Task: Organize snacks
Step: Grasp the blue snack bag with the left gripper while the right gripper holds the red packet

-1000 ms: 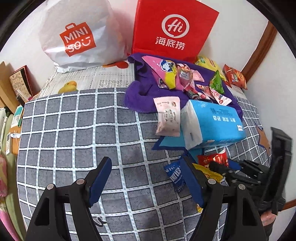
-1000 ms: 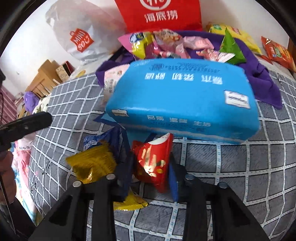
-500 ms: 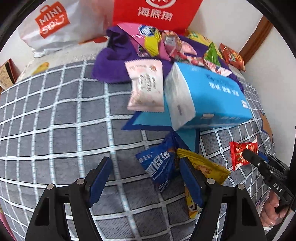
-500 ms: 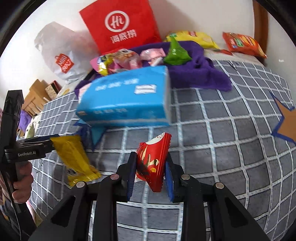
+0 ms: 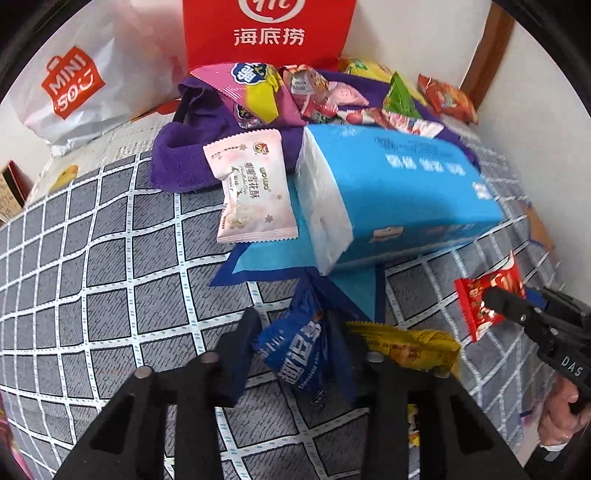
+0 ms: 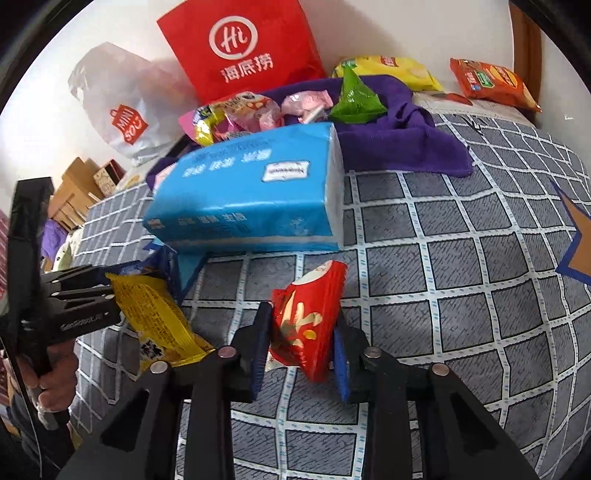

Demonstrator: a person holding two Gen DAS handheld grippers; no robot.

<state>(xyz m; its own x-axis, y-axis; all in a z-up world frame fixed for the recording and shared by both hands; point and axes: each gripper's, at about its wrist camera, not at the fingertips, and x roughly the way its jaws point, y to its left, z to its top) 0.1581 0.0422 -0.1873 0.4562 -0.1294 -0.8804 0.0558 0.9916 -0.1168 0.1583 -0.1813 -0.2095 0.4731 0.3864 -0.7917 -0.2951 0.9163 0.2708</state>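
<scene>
My left gripper [image 5: 293, 354] points down at the grey checked bedspread [image 5: 110, 295]. Its jaws are closing, and the pads press a blue snack packet [image 5: 295, 347] from both sides. A yellow packet [image 5: 406, 347] lies just right of it, against the right finger. My right gripper [image 6: 299, 350] is shut on a red snack packet [image 6: 306, 317], held clear of the cover. In the left wrist view the same red packet [image 5: 480, 302] hangs at the far right. The right wrist view shows the left gripper [image 6: 103, 291] at the left edge, beside the yellow packet [image 6: 155, 317].
A big blue tissue pack [image 5: 399, 192] lies just behind both grippers. A pink packet [image 5: 255, 192] leans beside it. Behind them, a purple cloth [image 6: 399, 147] holds several snacks. A red bag [image 5: 266, 33] and a white bag [image 5: 74, 85] stand against the wall. Chip bags [image 6: 491, 81] lie at the far right.
The left gripper came down and forward onto the blue packet, and its jaws went from wide open to closed on it. The right gripper carried the red packet away from the tissue pack.
</scene>
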